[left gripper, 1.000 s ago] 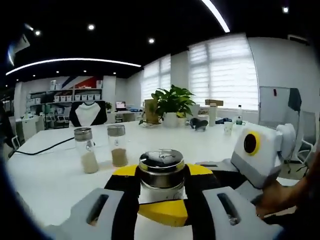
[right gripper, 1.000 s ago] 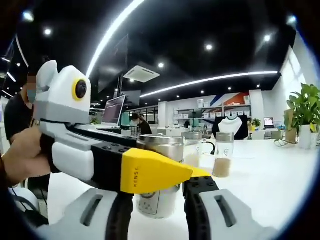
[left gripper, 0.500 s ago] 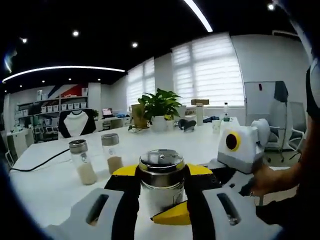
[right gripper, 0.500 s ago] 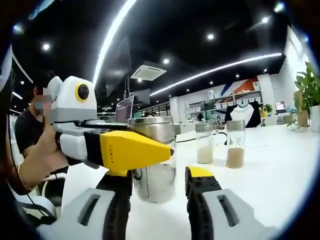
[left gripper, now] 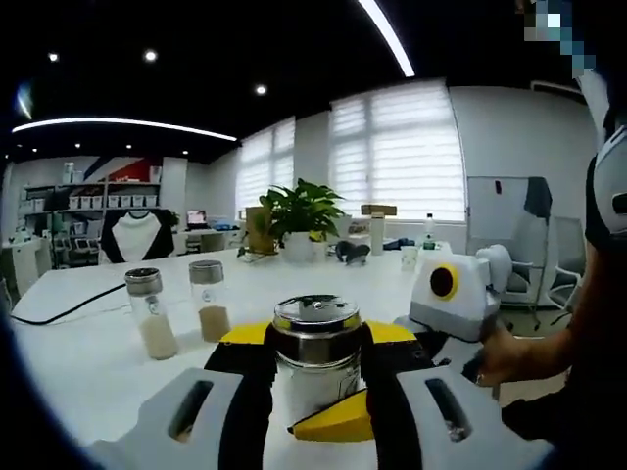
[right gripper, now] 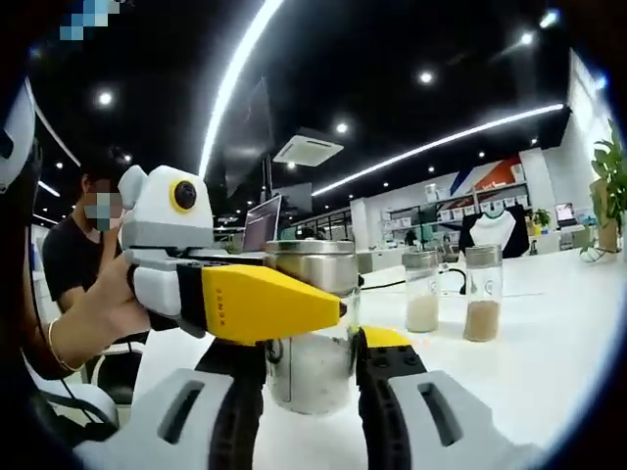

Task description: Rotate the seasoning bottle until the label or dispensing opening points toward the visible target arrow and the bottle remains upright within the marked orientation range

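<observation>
L gripper (left gripper: pixel 315 392): jaws clamped on seasoning bottle (left gripper: pixel 315 343), upright on white table (left gripper: pixel 88 362). R gripper (right gripper: pixel 312 392): jaws flank same bottle, contact unclear. Two spice jars (left gripper: pixel 176 311) nearby. Step: mid-rotation. Next: turn w/o tilting; arrow unseen.

Left gripper (left gripper: pixel 315 387): white moulded shells with slotted recesses, black inner arms, yellow wedge tips; right gripper (right gripper: pixel 312 377): same white shells, black arms with screws, yellow tips; small embossed lettering on the yellow wedge; dark sleeve on the person.
</observation>
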Action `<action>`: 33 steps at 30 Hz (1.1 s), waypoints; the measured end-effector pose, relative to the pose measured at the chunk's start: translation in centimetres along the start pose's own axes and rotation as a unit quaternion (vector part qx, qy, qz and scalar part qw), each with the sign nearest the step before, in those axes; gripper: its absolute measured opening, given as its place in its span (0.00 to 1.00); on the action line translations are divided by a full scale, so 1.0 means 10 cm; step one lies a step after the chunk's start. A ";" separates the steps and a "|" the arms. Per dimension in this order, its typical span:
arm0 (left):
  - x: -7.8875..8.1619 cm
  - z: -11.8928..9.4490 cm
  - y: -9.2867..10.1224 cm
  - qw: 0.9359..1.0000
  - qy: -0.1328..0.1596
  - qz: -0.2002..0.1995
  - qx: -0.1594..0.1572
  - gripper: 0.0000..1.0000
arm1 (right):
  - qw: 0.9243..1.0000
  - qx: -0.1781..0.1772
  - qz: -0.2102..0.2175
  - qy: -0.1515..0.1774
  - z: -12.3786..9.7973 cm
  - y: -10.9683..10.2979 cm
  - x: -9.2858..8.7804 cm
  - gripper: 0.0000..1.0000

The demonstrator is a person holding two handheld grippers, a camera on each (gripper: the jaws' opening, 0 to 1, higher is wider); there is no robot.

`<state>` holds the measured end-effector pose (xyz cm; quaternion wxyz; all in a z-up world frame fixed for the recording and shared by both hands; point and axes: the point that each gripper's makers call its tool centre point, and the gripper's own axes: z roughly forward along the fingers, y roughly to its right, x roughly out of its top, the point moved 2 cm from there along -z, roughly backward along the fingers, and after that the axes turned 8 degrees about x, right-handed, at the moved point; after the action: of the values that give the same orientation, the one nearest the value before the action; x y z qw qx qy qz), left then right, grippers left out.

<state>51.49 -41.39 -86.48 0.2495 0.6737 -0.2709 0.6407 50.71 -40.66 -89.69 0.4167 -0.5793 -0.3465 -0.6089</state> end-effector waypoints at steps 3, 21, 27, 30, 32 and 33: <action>-0.01 0.01 0.02 1.000 -0.005 0.013 0.001 0.37 | 0.998 -0.025 -0.052 -0.013 -0.05 0.02 0.02 0.32; -0.02 0.07 0.03 0.989 0.004 0.032 0.142 0.39 | 0.991 -0.091 -0.091 -0.021 -0.08 0.09 0.03 0.33; -0.10 0.04 0.01 0.990 -0.007 0.004 0.138 0.37 | 0.993 -0.082 -0.082 -0.037 -0.06 0.08 -0.06 0.33; -0.15 0.02 0.01 0.991 -0.013 0.015 0.135 0.37 | 0.994 -0.076 -0.072 -0.039 -0.05 0.07 -0.09 0.33; -0.18 0.00 0.01 0.991 -0.013 0.021 0.135 0.37 | 0.994 -0.068 -0.080 -0.034 -0.03 0.04 -0.07 0.33; -0.17 -0.02 0.00 0.991 -0.007 0.014 0.136 0.37 | 0.994 -0.066 -0.080 -0.037 -0.03 0.04 -0.07 0.33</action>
<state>51.34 -41.16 -88.13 0.1446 0.7021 -0.1920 0.6703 50.95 -40.99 -90.43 0.3146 -0.5982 -0.3662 -0.6396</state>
